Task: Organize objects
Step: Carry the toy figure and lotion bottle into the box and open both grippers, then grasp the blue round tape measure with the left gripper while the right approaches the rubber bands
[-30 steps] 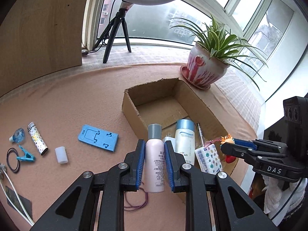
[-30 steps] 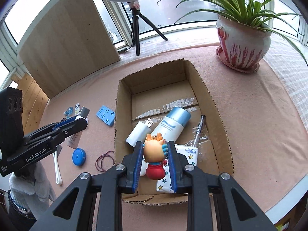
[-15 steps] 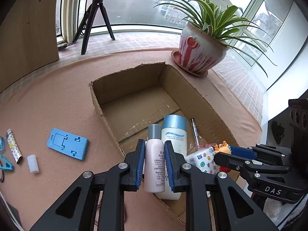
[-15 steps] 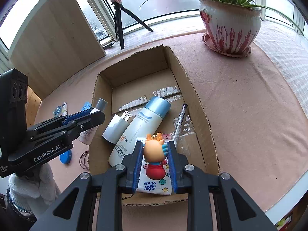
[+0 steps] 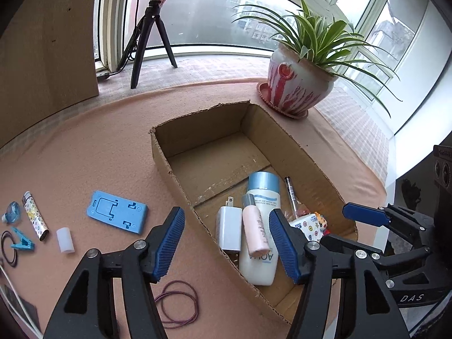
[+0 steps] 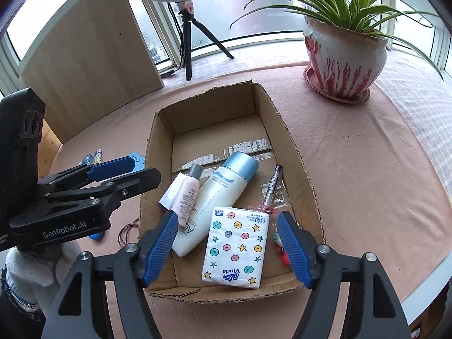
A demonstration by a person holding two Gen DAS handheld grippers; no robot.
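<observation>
The counter [image 5: 70, 152], under a pink cloth, carries a plant [image 6: 346, 56] at its far right and a tripod [image 5: 152, 42] on the sill behind. Mid-counter sits the box [image 5: 293, 147], open-topped, its near half filled. Inside, the big bottle [image 6: 217, 197] lies lengthwise with its blue cap toward the far wall. The pink bottle [image 5: 255, 228] lies across the big bottle's left shoulder, part over the white charger [image 5: 228, 230], which is mostly hidden in the right view. A tissue pack [image 6: 236, 247] lies flat at the near right, touching the big bottle. A pen [image 6: 271, 188] rests along the right wall on crinkled wrap. The toy [image 6: 279, 247] sits in the near right corner, largely hidden behind the right tong finger and the pack.

Both tongs are spread wide and hold nothing: the left tongs [image 5: 226, 245] hover over the box's left wall, the right tongs [image 6: 226, 250] over the near end.

Left of the box lie a blue stand [image 5: 117, 212], purple bands [image 5: 178, 303], a lighter [image 5: 35, 216], a white tube [image 5: 65, 240], a blue clip [image 5: 21, 238], a black ring [image 5: 7, 245] cut by the frame edge, and a small blue item [image 5: 12, 212] too blurred to name.
</observation>
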